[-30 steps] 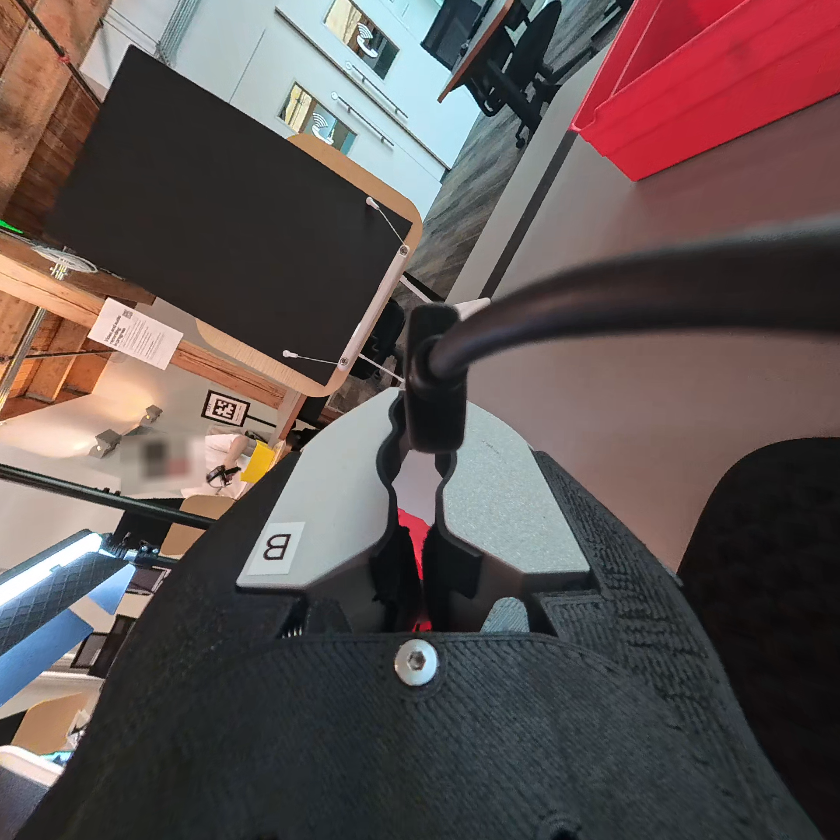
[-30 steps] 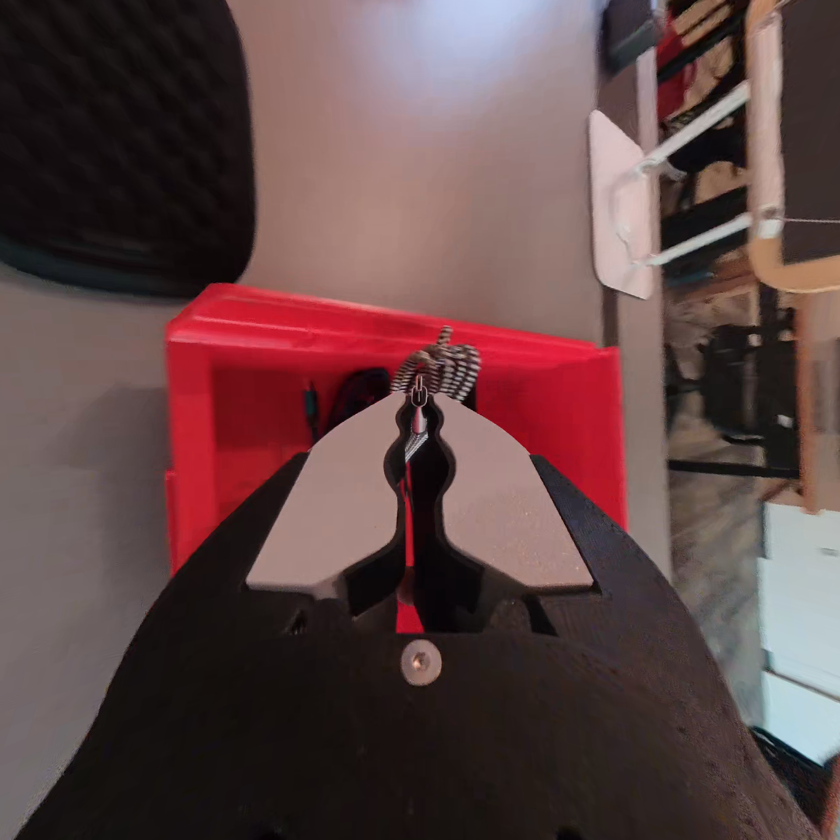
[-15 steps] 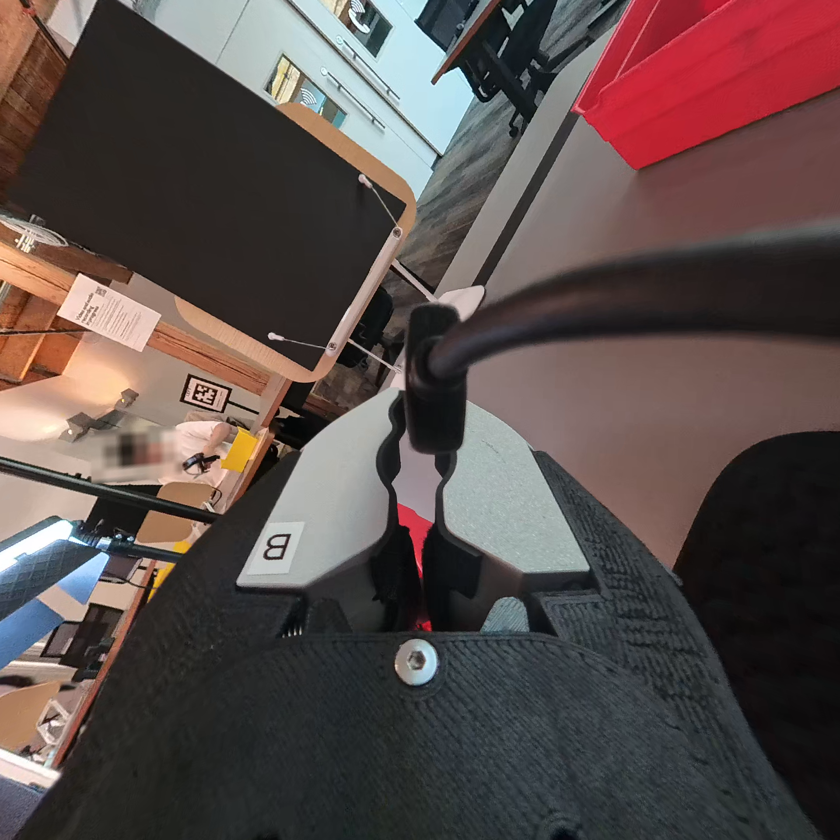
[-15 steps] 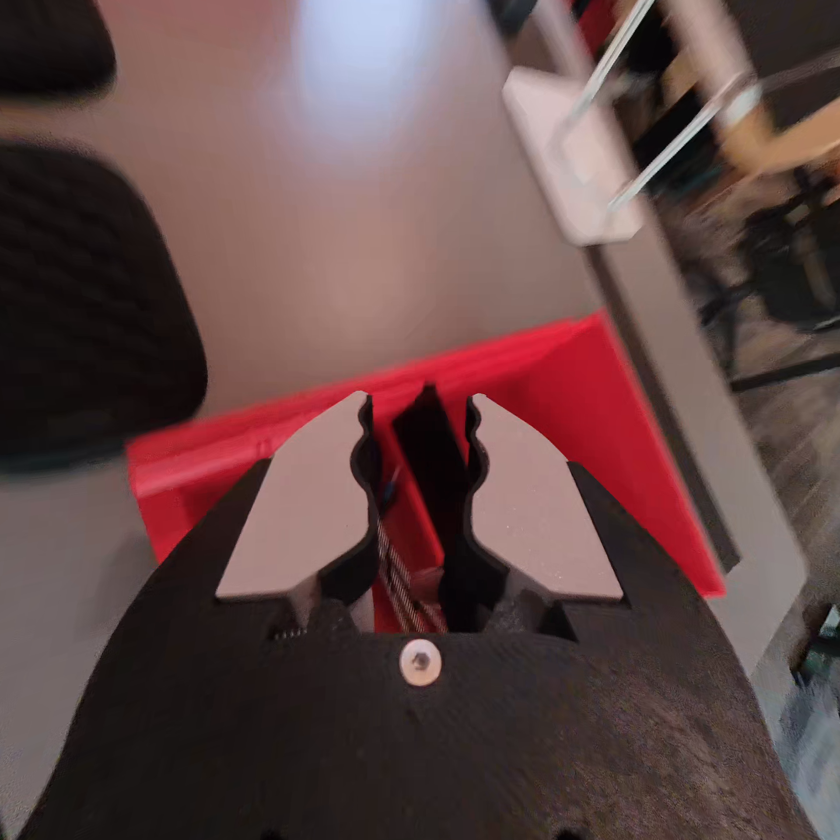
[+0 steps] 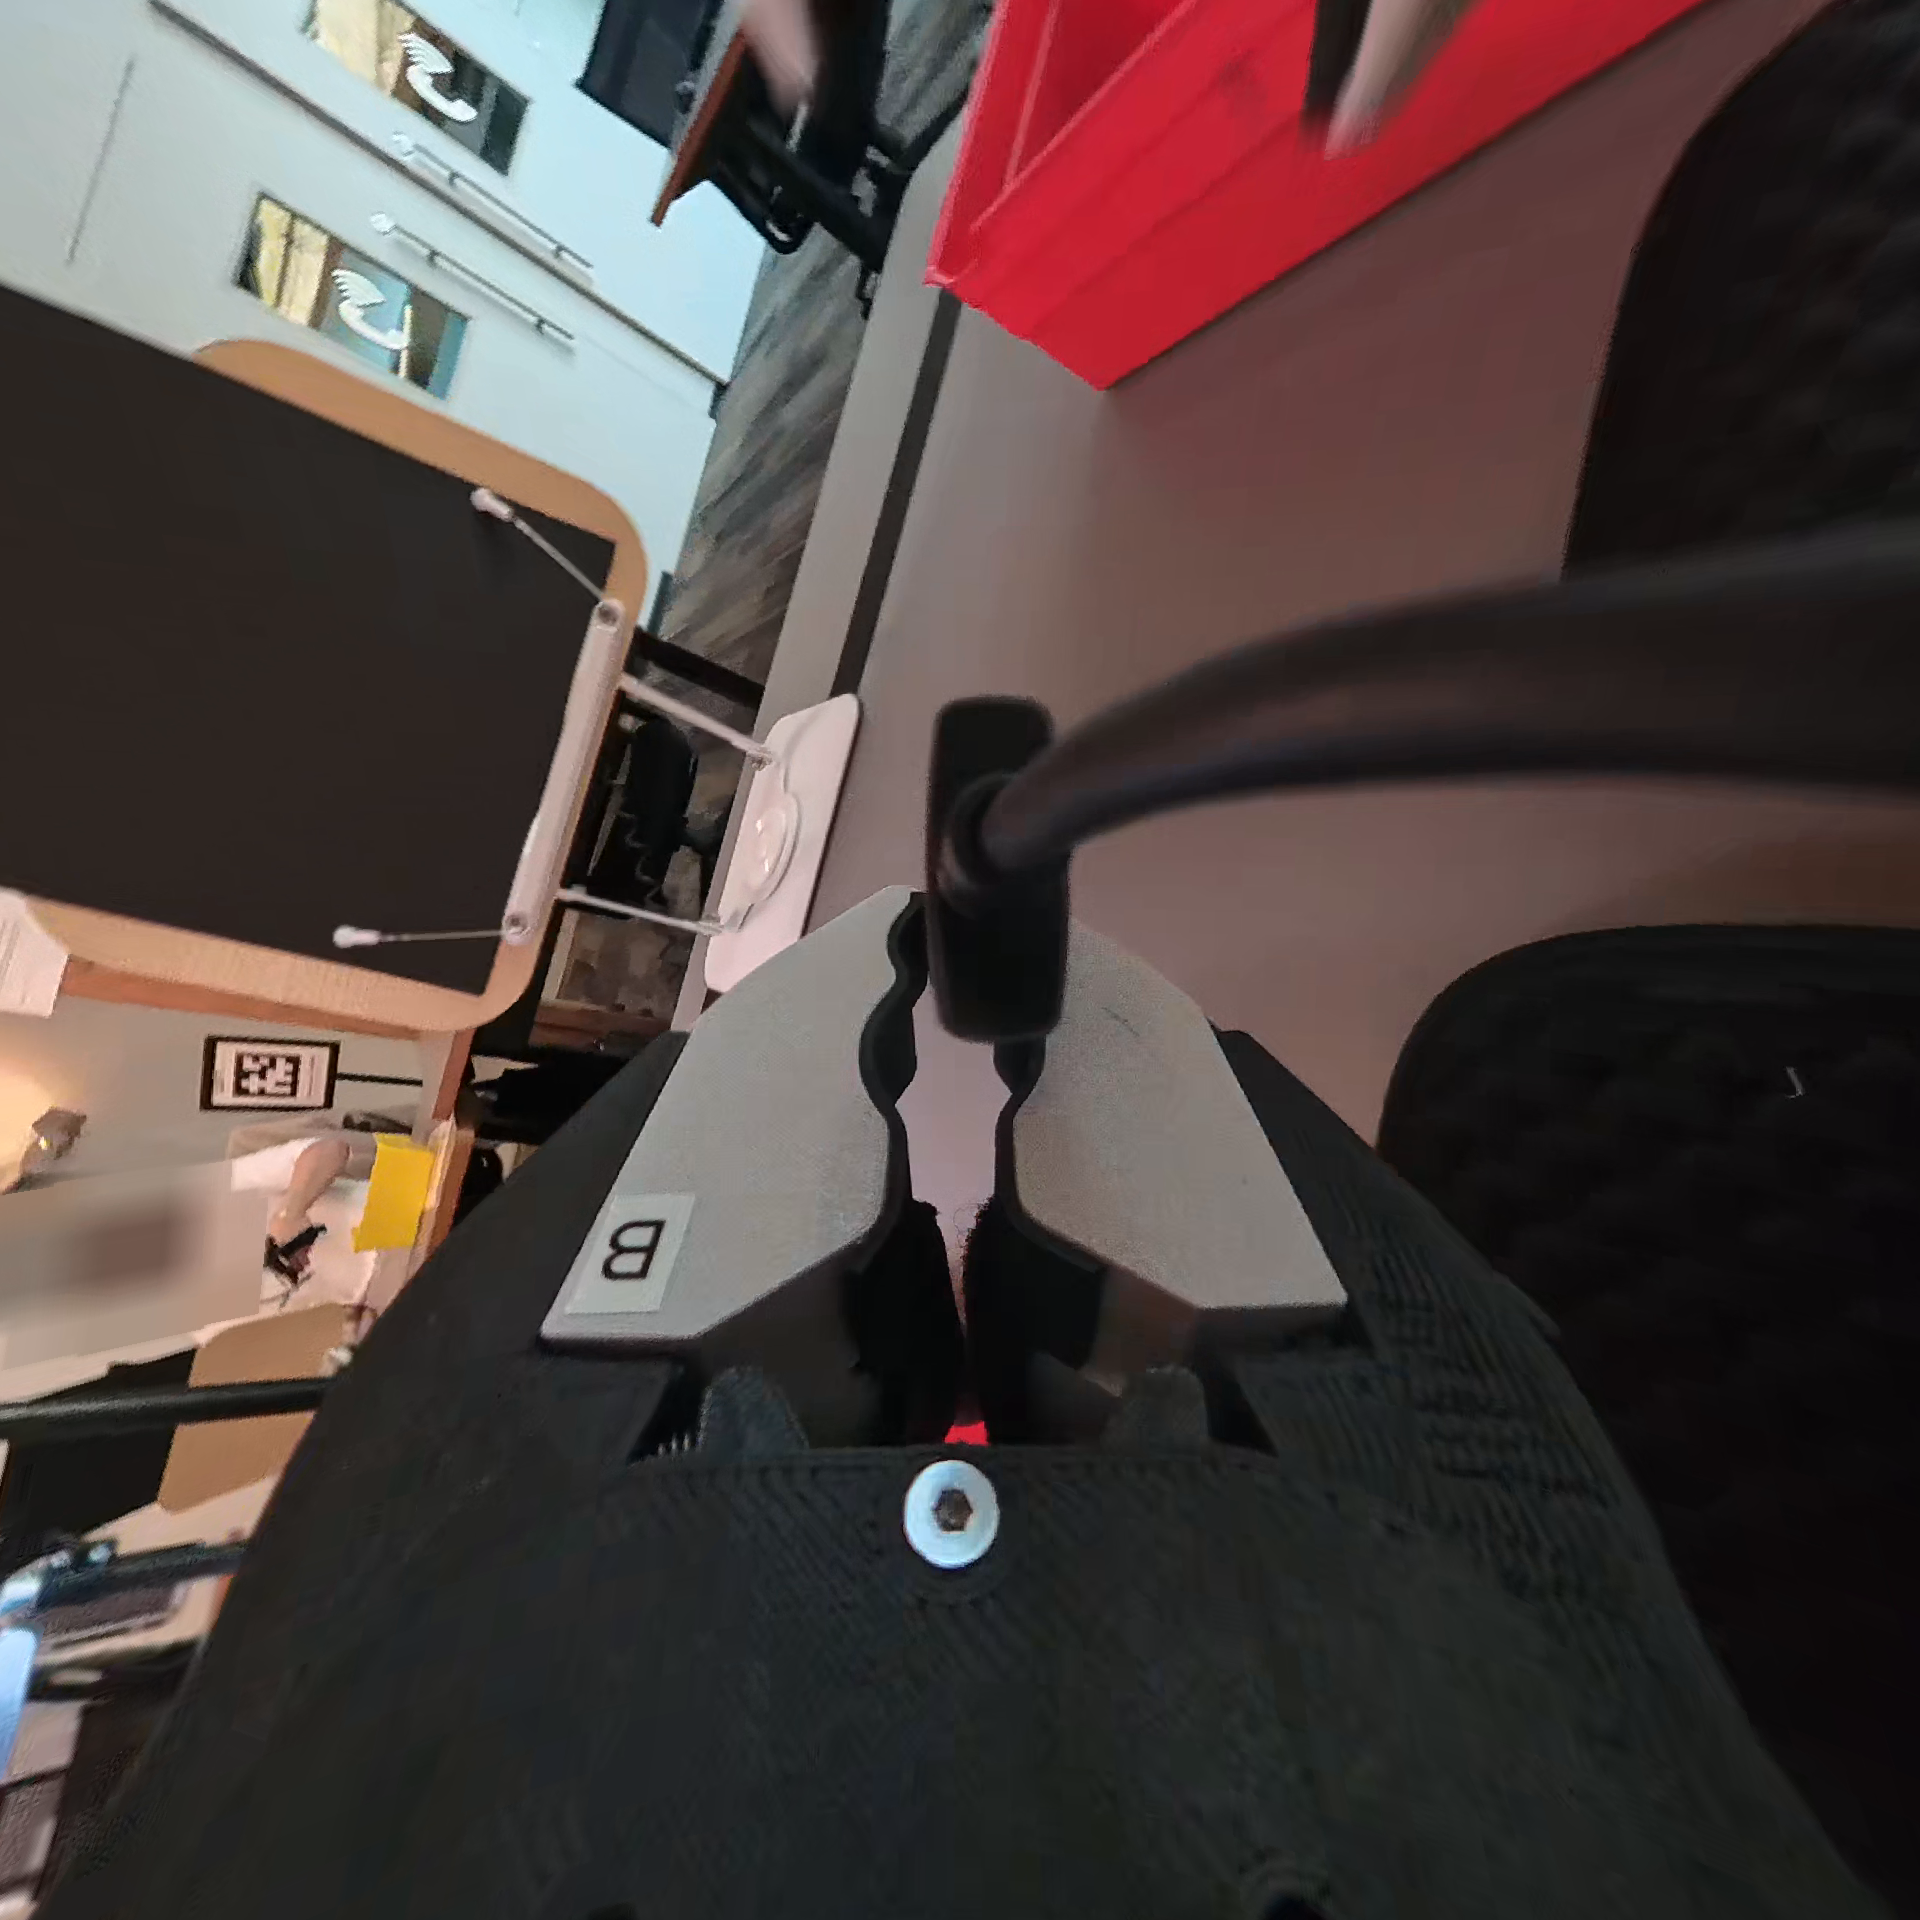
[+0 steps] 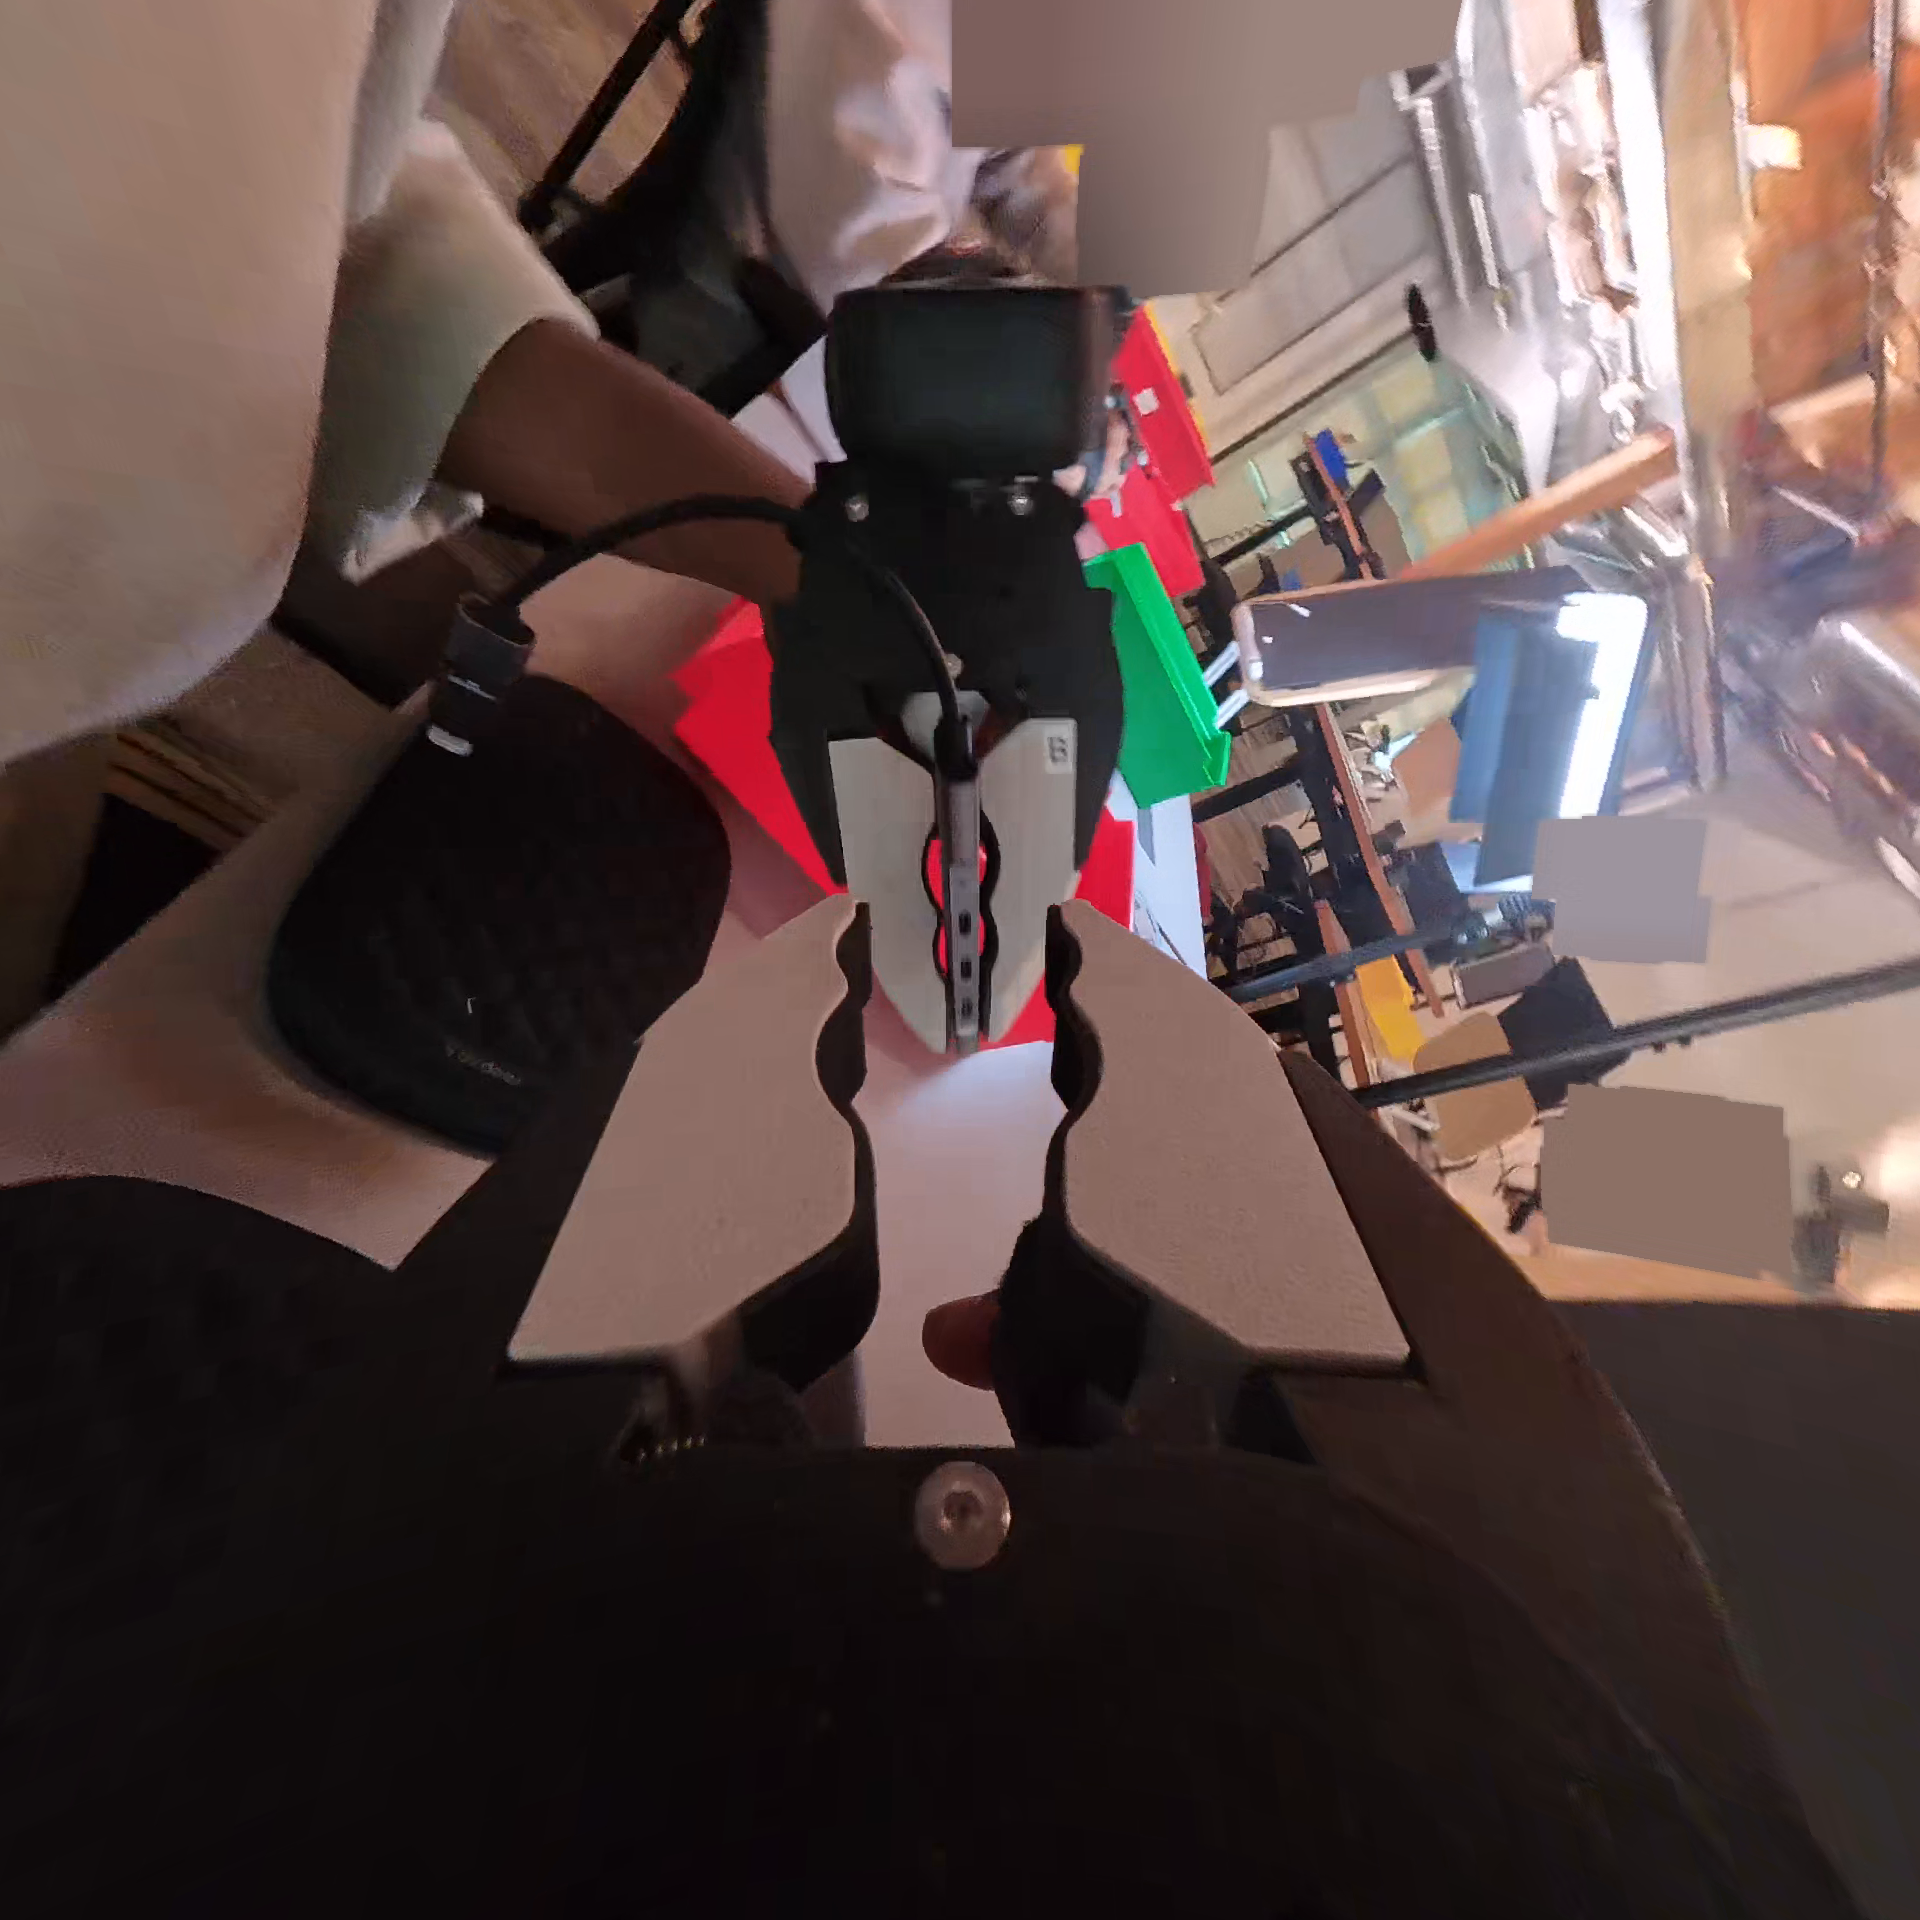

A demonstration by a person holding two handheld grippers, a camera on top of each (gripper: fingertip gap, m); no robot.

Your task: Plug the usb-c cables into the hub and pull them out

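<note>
While the grey hub point(image 6: 964, 914) sits pinched between the two fingers of the left gripper point(image 6: 961, 1023), its row of small holes faces the right gripper point(image 6: 956, 914), whose fingers stand wide apart with nothing in them. From the hub's far end a thick black cable point(image 5: 1455, 717) bends off toward three o'clock in the left wrist view, and in the right wrist view it loops round to a loose plug point(image 6: 480, 665) at ten o'clock. Under that plug lies a black pouch point(image 6: 488, 914) on the table point(image 5: 1299, 540), and a red bin point(image 5: 1195, 177) stands at one o'clock in the left wrist view.
</note>
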